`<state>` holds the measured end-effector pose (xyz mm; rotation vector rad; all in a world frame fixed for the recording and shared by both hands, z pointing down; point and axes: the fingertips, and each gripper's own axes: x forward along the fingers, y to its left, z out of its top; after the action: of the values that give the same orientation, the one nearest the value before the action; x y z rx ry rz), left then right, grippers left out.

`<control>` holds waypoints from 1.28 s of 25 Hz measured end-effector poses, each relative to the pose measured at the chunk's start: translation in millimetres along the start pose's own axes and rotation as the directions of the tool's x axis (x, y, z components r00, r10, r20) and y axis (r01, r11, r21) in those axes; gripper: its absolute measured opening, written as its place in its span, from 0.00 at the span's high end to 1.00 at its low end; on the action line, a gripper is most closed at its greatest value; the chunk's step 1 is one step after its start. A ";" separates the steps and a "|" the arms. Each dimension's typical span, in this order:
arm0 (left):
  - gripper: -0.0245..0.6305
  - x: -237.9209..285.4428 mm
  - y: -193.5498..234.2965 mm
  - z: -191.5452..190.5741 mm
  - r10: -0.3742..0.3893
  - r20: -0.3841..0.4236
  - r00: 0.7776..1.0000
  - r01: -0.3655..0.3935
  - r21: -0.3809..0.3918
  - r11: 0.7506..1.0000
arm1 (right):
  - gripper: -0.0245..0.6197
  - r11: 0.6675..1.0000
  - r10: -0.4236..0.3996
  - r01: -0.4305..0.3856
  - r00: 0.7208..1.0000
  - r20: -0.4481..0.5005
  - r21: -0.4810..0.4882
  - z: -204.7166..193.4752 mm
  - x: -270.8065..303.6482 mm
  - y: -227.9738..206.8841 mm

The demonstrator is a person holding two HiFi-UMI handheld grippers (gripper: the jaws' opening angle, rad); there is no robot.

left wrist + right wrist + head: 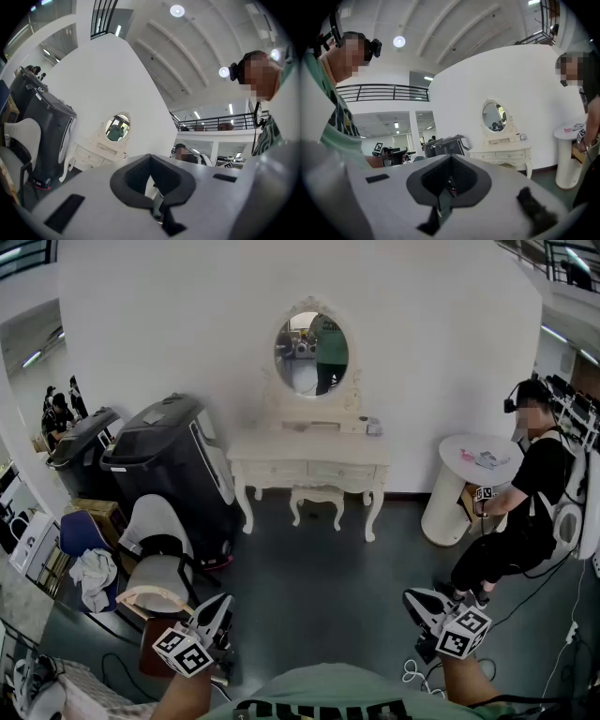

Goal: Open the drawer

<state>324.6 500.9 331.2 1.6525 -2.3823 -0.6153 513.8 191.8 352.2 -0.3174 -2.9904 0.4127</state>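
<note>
A white dressing table [309, 457] with an oval mirror [311, 352] stands against the far wall. Its two front drawers [342, 471] are closed. The table also shows small in the left gripper view [96, 152] and in the right gripper view [501, 152]. Both grippers are held low and close to my body, several steps from the table. My left gripper [217, 607] is at the bottom left and is shut on nothing [150, 161]. My right gripper [418, 600] is at the bottom right; its jaws meet too, with nothing between them [451, 159].
A white stool [317, 498] sits under the dressing table. Big black cases [173, 460] and a chair [159, 559] stand at the left. A person [525, 512] sits at the right by a round white table [469, 474]. Cables [412, 673] lie on the floor near my right side.
</note>
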 end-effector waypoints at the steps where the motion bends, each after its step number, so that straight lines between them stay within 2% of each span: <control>1: 0.97 0.0 1.4 1.3 -0.001 0.002 1.000 0.001 0.000 1.000 | 0.95 1.000 0.000 0.000 1.000 0.000 -0.002 0.3 1.6 0.6; 20: 0.97 9.7 18.4 5.2 -0.016 0.009 1.000 0.017 -0.022 1.000 | 0.95 0.999 -0.020 0.020 1.000 0.004 -0.040 10.9 18.8 5.6; 27: 0.97 1.5 44.5 11.0 -0.014 0.021 1.000 0.015 -0.046 0.999 | 0.95 0.994 0.005 -0.007 1.000 -0.024 -0.105 14.7 51.4 27.6; 32: 0.97 -19.9 78.7 33.2 -0.014 0.038 0.999 0.016 -0.052 0.998 | 0.95 0.993 0.005 -0.008 1.000 -0.026 -0.118 22.0 89.1 48.4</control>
<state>252.5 550.5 336.9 1.6526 -2.3600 -0.7114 433.5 251.4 324.4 -0.3404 -2.9956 0.2301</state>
